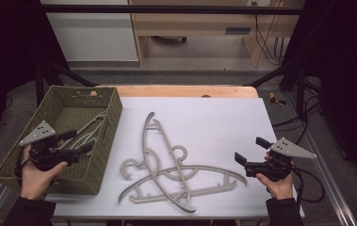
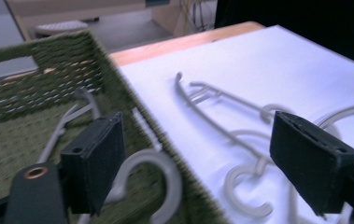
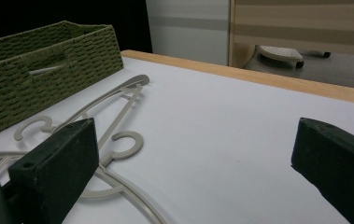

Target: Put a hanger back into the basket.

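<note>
A white sheet (image 1: 214,117) spreads from just right of your left gripper (image 1: 78,141) to beneath your right gripper (image 1: 251,149). Ahead of both, past the sheet, you see a strip of the table's wooden edge (image 1: 181,91). Farther ahead of your left gripper stands a white cabinet (image 1: 91,33). Ahead of your right one is a pale wooden desk (image 1: 190,23), with dark cables (image 1: 268,42) hanging beside it.

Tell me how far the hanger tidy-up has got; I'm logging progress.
Done: one hanger lies in the green basket. In hand: nothing; the left claw hangs open above the basket, the right claw open over the mat. Left: the tangled hangers on the white mat.
</note>
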Demonstrator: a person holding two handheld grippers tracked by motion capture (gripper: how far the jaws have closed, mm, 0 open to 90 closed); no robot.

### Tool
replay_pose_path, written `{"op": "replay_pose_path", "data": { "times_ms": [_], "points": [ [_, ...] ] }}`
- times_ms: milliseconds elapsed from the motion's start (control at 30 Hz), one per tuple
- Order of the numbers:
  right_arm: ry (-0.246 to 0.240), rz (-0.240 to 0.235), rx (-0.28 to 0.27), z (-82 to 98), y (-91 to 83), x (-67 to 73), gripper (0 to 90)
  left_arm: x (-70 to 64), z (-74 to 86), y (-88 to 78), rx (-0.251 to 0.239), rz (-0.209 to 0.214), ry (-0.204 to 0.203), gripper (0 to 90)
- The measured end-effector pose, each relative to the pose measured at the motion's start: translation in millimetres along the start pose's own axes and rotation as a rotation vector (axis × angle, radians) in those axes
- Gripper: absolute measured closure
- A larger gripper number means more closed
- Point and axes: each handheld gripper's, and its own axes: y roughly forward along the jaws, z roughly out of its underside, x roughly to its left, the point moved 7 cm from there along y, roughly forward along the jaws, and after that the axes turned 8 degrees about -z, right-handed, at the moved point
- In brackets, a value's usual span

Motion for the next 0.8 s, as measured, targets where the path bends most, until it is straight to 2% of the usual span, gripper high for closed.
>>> {"op": "replay_pose_path", "data": {
  "times_ms": [33,67,100,167,200,233,267,367,433,767,800],
  "points": [
    [0.000,-0.002,0.001,0.0,-0.5,-0.2,1.1,-9.9,-0.6,2.7,-0.024,0.004,-0.008,13.2],
    [0.000,-0.002,0.001,0.0,-0.5,-0.2,1.1,-9.9,-0.6,2.7,-0.024,0.004,-0.008,11.6],
    [0.002,0.002,-0.001,-0.3,-0.8,-0.5,1.1,-19.8,-0.6,4.8,-0.042,0.012,-0.002,10.8],
    [0.003,0.003,-0.003,-0.5,-1.1,-0.3,1.1,-30.1,-0.4,7.3,-0.060,0.025,-0.001,8.6],
    [0.003,0.003,-0.003,-0.5,-1.1,-0.3,1.1,-30.1,-0.4,7.3,-0.060,0.025,-0.001,7.9],
    [-0.002,0.003,-0.003,-0.2,-0.9,-0.4,1.1,-38.8,-0.6,9.6,-0.078,0.030,0.003,7.7],
    [-0.001,0.005,-0.001,0.0,-0.8,-0.4,1.0,-38.8,-0.6,9.6,-0.078,0.030,0.003,7.3],
    [-0.002,0.005,-0.001,0.2,-0.9,-0.6,1.1,-51.4,-2.9,13.7,-0.100,0.034,0.005,6.6],
    [-0.003,0.004,-0.001,0.1,-1.5,-0.4,1.0,-57.4,-3.1,16.8,-0.099,0.041,0.000,6.0],
    [0.001,0.002,-0.011,-2.1,-3.8,0.6,1.0,-92.8,2.2,27.8,-0.076,0.073,0.028,5.3],
    [-0.001,0.004,-0.011,-2.2,-3.7,0.7,1.0,-92.8,2.2,27.8,-0.076,0.073,0.028,5.3]
  ]
}}
